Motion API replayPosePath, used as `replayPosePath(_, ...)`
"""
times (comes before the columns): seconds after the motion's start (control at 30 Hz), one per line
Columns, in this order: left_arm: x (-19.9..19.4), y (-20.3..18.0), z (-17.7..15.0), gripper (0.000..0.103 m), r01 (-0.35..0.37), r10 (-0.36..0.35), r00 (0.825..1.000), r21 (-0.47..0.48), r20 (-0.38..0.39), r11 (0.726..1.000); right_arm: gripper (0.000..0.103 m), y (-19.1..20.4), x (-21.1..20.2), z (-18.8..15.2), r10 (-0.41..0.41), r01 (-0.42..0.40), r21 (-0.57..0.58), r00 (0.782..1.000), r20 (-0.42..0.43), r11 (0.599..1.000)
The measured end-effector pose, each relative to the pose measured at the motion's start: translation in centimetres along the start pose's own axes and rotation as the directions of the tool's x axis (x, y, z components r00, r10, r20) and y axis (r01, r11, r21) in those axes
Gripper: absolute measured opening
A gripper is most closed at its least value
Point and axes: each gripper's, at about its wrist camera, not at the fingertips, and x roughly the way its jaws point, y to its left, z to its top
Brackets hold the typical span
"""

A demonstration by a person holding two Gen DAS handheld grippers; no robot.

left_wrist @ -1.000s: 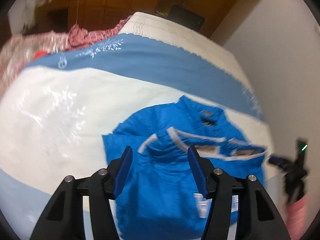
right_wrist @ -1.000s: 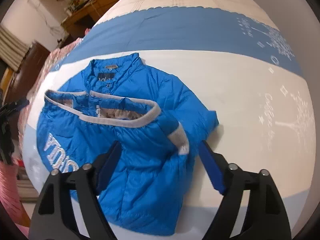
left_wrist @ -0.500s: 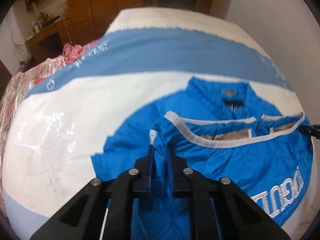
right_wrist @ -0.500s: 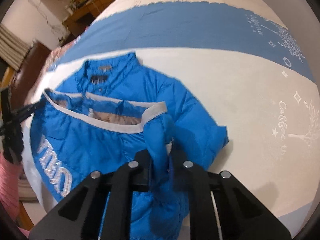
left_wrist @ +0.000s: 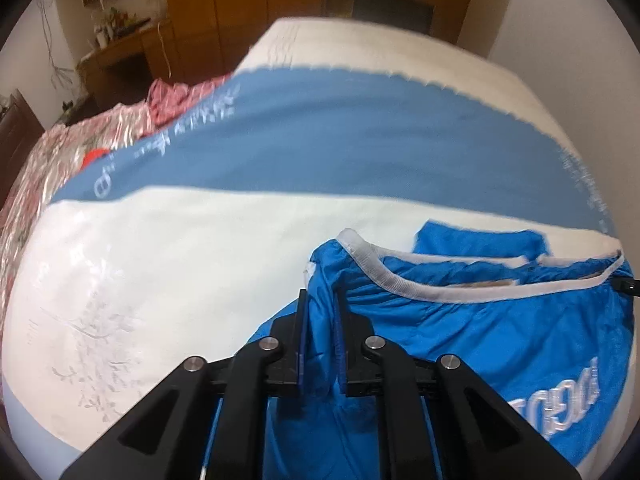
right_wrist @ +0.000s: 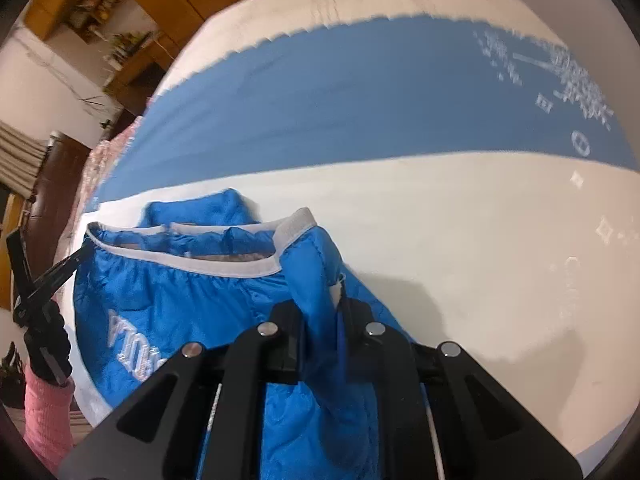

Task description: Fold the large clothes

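Note:
A bright blue padded jacket point(left_wrist: 480, 344) with a grey-white hem band and white lettering lies folded on a bed with a white and blue cover point(left_wrist: 200, 240). My left gripper point(left_wrist: 320, 328) is shut on a bunch of the jacket's fabric near its left corner and lifts it. My right gripper point(right_wrist: 324, 320) is shut on the jacket point(right_wrist: 180, 304) at its right corner, also lifted. The other gripper shows at the far left of the right wrist view point(right_wrist: 36, 280), held by a hand in a pink sleeve. The collar point(right_wrist: 208, 210) lies behind the hem band.
A pink patterned heap point(left_wrist: 80, 148) lies at the bed's left side. Wooden cabinets point(left_wrist: 240, 12) and a desk stand beyond the bed. A white wall point(left_wrist: 568, 60) runs along the right side.
Both grippers went from open to shut on the jacket's corners. They have since lifted the fabric and drawn it toward the collar, so the hem band now sits higher.

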Motion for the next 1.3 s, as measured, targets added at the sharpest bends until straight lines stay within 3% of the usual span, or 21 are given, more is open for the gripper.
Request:
replayPosePath(0.13,2.2,0.0,-0.5,0.016,-0.03,0.03,0.999,0.018,-0.027,0.999,0.012,-1.1,2.5,0.1,0.004,-0.002,0.051,0.999,-0.037,0.999)
replayPosePath(0.43,4.1,0.5,-0.8,0.026,-0.022,0.022,0.999,0.001,-0.036,1.0,0.018,-2.3,4.9,0.0,0.019,-0.012,0.118,0.998,-0.054,0.993)
replayPosePath(0.57,3.3,1.2,-0.4,0.031,0.008,-0.01,0.999,-0.052,-0.051,0.999,0.036,-2.1,3.3,-0.1,-0.013,0.017,0.109,0.999,-0.034,0.994)
replayPosePath(0.7,0.2,2.6,-0.4,0.035,0.029,-0.03,0.999,-0.092,-0.012,0.995,0.038,-2.0,-0.2,-0.9,-0.039,0.037,0.09,0.999,0.023,0.995)
replayPosePath(0.83,-3.9,2.1,-1.9,0.034,0.009,-0.006,0.998,-0.048,0.056,0.999,0.036,0.1,-2.9,-3.4,-0.063,0.063,-0.002,0.998,0.026,0.998)
replayPosePath(0.93,-6.1,0.5,-4.0,0.034,0.015,-0.016,0.997,0.004,0.081,1.0,0.036,2.0,-3.8,-5.7,-0.038,0.039,-0.059,0.999,0.015,0.998)
replayPosePath(1.03,-6.5,-1.0,-6.1,0.034,0.033,-0.035,0.997,0.039,0.063,0.999,0.036,3.4,-3.8,-7.8,-0.036,0.035,-0.096,0.999,-0.003,0.995)
replayPosePath(1.13,-5.8,-1.5,-7.5,0.034,0.022,-0.024,0.999,0.056,0.04,0.998,0.036,4.2,-3.4,-9.2,-0.085,0.084,-0.124,0.996,-0.005,0.989)
replayPosePath(1.3,-3.8,-1.3,-9.0,0.035,0.011,-0.01,1.0,0.048,-0.007,0.999,0.035,3.6,-1.2,-10.1,-0.101,0.096,-0.101,0.994,-0.04,0.99)
